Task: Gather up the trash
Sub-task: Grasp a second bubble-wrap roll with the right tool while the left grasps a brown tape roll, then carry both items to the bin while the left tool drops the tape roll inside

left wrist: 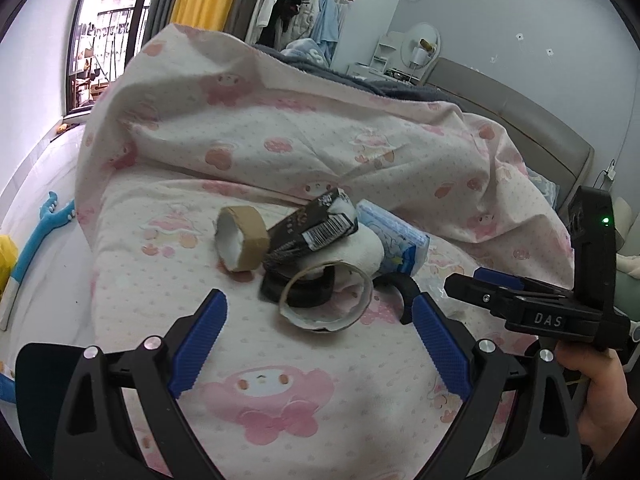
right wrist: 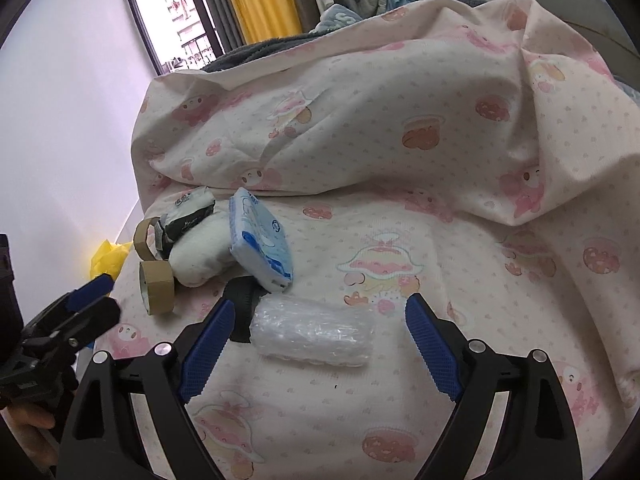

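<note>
Hovering over a pile of trash on the pink-print bedsheet [right wrist: 440,248], both grippers spread wide, nothing between the pads.

Left gripper [left wrist: 320,312]: jaws wide, empty, aimed at the cardboard ring [left wrist: 328,296] lying at 12 o'clock just ahead of the tips. Behind that, towards 11: second tape core [left wrist: 242,238]; black wrapper w/ barcode [left wrist: 316,224] stacked on a white tissue roll [left wrist: 360,252]; blue tissue pack [left wrist: 394,240] at 1 o'clock.

Right gripper [right wrist: 320,316]: jaws wide, empty, straddling the clear plastic roll [right wrist: 312,334], pads apart from it both sides. Black strap/ring [right wrist: 242,304] touching the roll's left end, close to the left finger pad [right wrist: 208,344].

Risks, as judged:
- Closing right on the plastic roll: crinkly film prob. squashes or squirts out; left pad may snag the black strap & drag it along.
- Closing left on the thin cardboard ring: likely to collapse or flip, no firm edge.
- Soft sheet gives under tips, so pinching fabric w/ the item is easy.
- Items stacked & touching: lifting one prob. tumbles the wrapper off the tissue roll.
- Grippers near each other; risk of collision if both go in at once.
</note>
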Tool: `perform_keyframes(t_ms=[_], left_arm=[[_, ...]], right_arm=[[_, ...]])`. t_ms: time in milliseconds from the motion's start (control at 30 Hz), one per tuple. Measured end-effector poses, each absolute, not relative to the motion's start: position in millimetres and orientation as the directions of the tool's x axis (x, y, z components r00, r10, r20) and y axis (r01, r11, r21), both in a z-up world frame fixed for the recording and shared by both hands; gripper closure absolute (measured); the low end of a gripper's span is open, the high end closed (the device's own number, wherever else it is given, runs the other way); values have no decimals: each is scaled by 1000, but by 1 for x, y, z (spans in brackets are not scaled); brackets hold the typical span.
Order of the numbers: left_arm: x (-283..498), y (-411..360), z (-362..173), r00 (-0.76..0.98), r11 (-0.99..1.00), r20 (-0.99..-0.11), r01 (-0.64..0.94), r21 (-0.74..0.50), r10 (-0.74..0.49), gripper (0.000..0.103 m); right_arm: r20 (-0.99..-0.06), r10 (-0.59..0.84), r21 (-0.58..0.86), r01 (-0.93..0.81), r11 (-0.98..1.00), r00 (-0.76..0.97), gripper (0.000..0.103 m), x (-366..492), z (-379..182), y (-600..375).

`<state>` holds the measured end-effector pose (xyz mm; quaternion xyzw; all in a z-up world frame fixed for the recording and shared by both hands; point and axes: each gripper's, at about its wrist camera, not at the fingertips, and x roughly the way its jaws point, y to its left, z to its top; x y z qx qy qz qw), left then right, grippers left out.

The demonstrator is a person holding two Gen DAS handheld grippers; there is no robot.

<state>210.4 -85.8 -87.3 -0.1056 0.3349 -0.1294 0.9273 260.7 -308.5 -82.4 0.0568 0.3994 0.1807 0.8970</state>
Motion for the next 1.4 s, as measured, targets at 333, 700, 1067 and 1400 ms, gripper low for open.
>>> perform_keyframes(t_ms=[333, 700, 1067, 1400], left_arm=[[221, -94, -101, 735, 948, -611, 143, -285, -295, 8], [229, -97, -110, 712, 948, -640, 121, -293, -289, 31], [225, -90, -103, 708, 936, -626, 149, -318, -326, 46], [211, -81, -83, 736, 930, -580, 195, -310, -348, 46]], right_arm=[[-718, 391, 245, -317, 916, 576, 32, 263, -94, -304], [-707, 420, 275, -326, 905, 569, 41, 261, -91, -307], [-674, 417, 275, -316, 908, 609, 41, 260, -71, -307], [-640, 392, 244, -309, 919, 661, 41, 256, -47, -301]])
